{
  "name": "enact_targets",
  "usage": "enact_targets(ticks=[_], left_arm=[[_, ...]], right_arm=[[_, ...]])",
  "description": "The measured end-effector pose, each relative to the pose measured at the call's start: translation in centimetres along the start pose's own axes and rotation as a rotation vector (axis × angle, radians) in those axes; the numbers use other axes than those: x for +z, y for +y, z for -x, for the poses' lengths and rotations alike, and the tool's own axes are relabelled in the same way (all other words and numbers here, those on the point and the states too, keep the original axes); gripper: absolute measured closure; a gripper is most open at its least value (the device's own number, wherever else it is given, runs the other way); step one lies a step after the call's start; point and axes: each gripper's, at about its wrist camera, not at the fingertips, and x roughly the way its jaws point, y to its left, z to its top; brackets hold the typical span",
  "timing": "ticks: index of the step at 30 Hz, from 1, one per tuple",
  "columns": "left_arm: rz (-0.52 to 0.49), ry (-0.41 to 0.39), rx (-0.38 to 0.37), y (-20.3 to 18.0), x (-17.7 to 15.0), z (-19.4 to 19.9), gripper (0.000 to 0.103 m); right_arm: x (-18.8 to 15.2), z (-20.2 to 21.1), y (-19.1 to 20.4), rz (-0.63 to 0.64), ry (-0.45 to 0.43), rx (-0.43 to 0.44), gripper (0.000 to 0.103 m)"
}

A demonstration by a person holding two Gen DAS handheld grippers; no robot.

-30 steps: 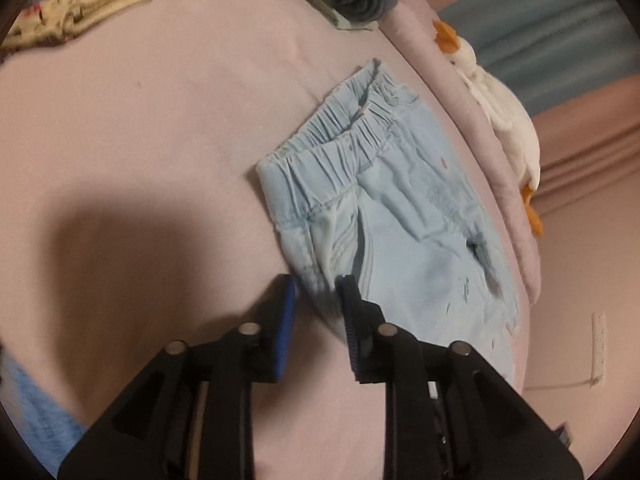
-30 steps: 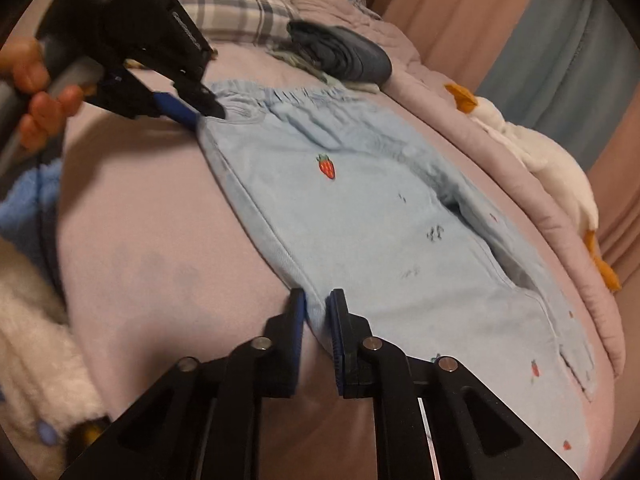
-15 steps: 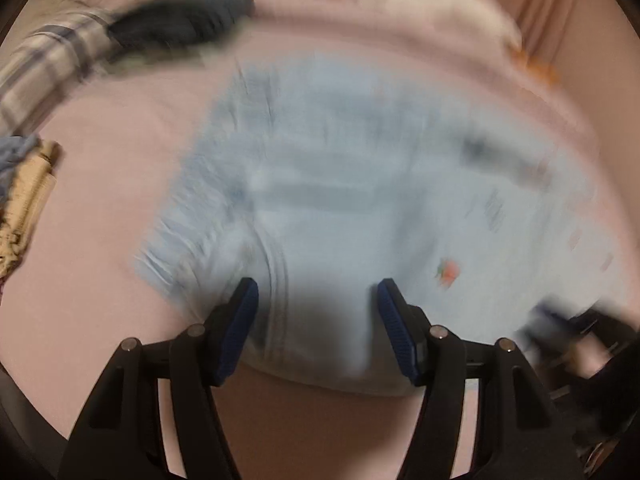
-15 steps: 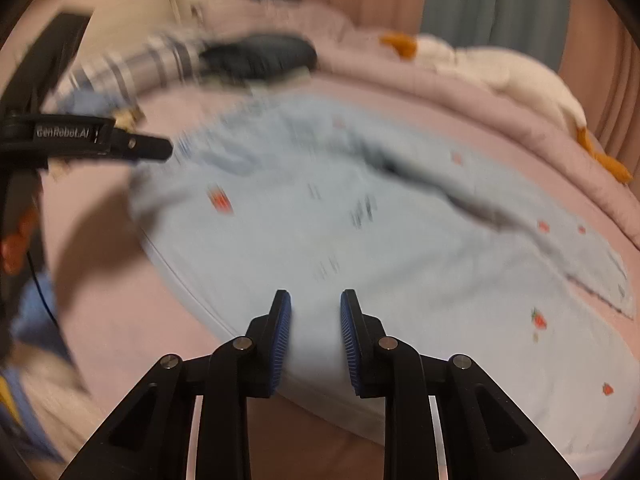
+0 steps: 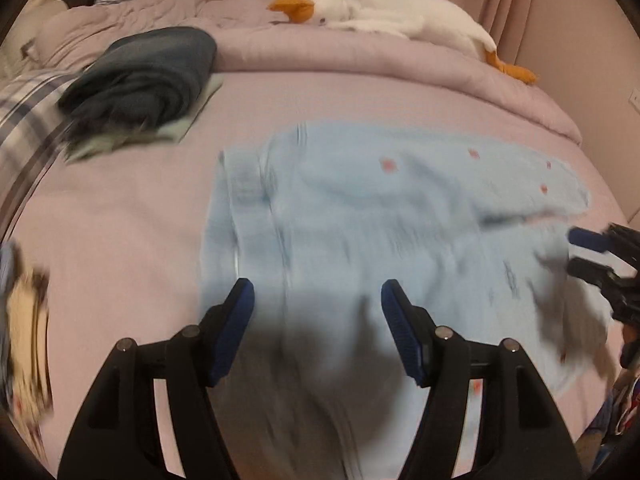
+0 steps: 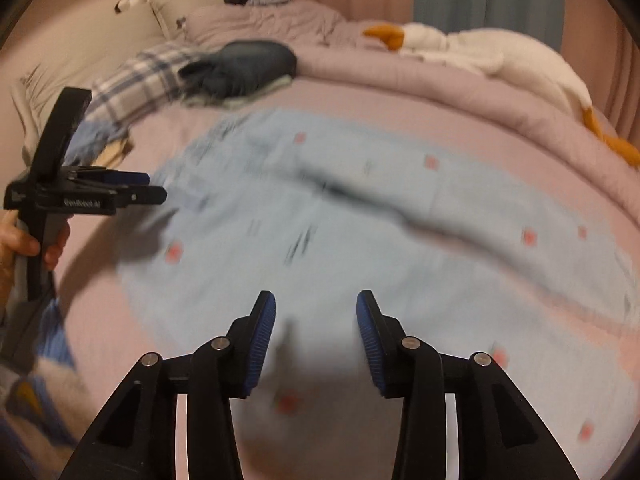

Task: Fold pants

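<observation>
Light blue pants (image 5: 360, 216) with small red prints lie spread flat on the pink bed, waistband to the left, legs running right; they also fill the right wrist view (image 6: 360, 220). My left gripper (image 5: 316, 308) is open and empty above the waist end. My right gripper (image 6: 316, 320) is open and empty above the near edge of the pants. The right gripper also shows at the right edge of the left wrist view (image 5: 588, 254), near the leg ends. The left gripper shows in the right wrist view (image 6: 148, 188), held by a hand. Both views are motion-blurred.
A folded dark blue garment (image 5: 144, 72) lies on a pale green one at the back left, beside a plaid cloth (image 5: 24, 116). A white goose plush (image 5: 392, 16) lies on the rolled pink duvet (image 5: 360, 60) at the back. More clothes (image 5: 24, 320) lie at the left edge.
Both grippers let go of the pants' near edge, opened wide and pulled back. The pants now lie spread flat on the bed.
</observation>
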Motion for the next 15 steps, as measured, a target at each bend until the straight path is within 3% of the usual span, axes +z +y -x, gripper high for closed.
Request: enact_targets(ticks=[5,10,15], left_arm=[[-0.009,0.036,-0.002,0.6,5.9,-4.9,0.038],[-0.013,0.125,-0.027,-0.4,8.7,-10.1,0.039],[0.005,0.230,-0.174,-2.7,9.5,-13.6,0.038]], right_arm=[[6.5,-5.3,-3.6,0.039,-0.009,-0.033,0.062],[11.2,-11.0,-5.4,0.128,0.062,-0.057,0.062],[13.1,-15.1,-6.4,0.217,0.162,-0.025,0.058]])
